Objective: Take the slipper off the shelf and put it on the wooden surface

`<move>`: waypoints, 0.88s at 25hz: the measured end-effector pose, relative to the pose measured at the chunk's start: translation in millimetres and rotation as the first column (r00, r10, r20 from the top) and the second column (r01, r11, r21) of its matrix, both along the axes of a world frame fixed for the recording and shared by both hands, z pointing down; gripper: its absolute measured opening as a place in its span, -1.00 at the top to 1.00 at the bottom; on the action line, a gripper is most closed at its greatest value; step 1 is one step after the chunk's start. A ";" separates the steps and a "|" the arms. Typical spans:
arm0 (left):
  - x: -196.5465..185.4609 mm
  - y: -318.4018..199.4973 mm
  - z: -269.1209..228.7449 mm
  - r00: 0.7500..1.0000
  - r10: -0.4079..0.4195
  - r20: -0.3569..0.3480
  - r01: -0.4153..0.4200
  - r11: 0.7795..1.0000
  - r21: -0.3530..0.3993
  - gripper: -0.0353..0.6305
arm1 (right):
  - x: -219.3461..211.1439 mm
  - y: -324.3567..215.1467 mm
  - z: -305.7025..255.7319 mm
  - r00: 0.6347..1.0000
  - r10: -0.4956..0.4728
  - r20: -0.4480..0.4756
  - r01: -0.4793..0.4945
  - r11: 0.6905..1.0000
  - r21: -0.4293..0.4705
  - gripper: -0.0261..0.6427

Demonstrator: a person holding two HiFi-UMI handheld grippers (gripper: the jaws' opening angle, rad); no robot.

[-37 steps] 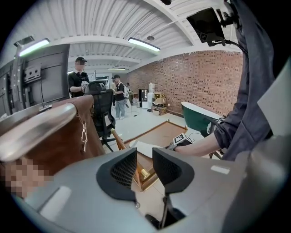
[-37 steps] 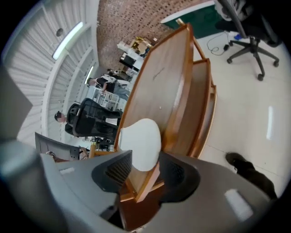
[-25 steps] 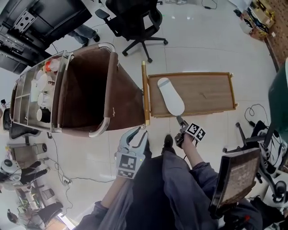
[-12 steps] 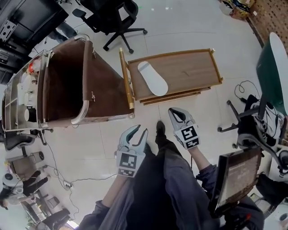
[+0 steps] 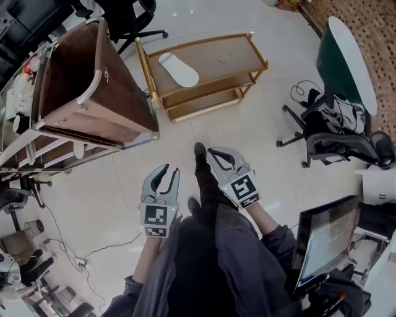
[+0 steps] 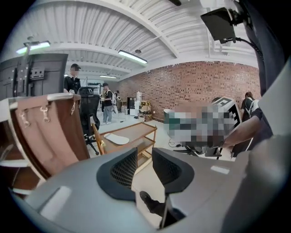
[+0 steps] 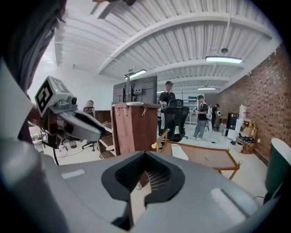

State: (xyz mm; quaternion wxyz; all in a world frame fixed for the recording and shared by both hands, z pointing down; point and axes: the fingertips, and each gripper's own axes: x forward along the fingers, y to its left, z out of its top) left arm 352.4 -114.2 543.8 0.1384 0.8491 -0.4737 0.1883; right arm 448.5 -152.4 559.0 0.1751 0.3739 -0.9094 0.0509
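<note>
Head view, with both gripper views. 1 brown fabric-sided cart (image 5: 93, 80) fills the upper left, standing on the pale tiled floor (image 5: 272, 167). Just beside it stands 1 wooden trolley (image 5: 232, 59) with a rimmed top deck and lower shelves. 1 dark green rounded panel (image 5: 346, 59) occupies the upper right. 2 black office chairs are in view, 1 at the top edge (image 5: 133, 15) and 1 at the right (image 5: 328, 139), the latter among loose cables. 1 dark monitor (image 5: 325, 238) sits at the lower right. In the right gripper view, 2 people (image 7: 168, 98) stand beyond the trolley. The person's 2 grippers are held over the floor above their own legs, well apart from the trolley. The left gripper (image 5: 168, 174) has its jaws spread, with only floor showing in the gap. The right gripper (image 5: 213, 155) has its jaws pressed together and pinches nothing. Neither gripper touches any object. 1 white slipper (image 5: 178, 69) lies flat on the trolley's top deck, at the end nearest the brown cart. Each gripper carries 1 cube with black-and-white square markers (image 5: 156, 218).
</note>
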 end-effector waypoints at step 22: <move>49.7 163.6 -25.8 0.996 0.081 -0.044 -0.082 0.997 -0.013 0.57 | 33.0 162.5 -31.6 0.991 0.069 -0.113 -0.062 0.996 0.057 0.92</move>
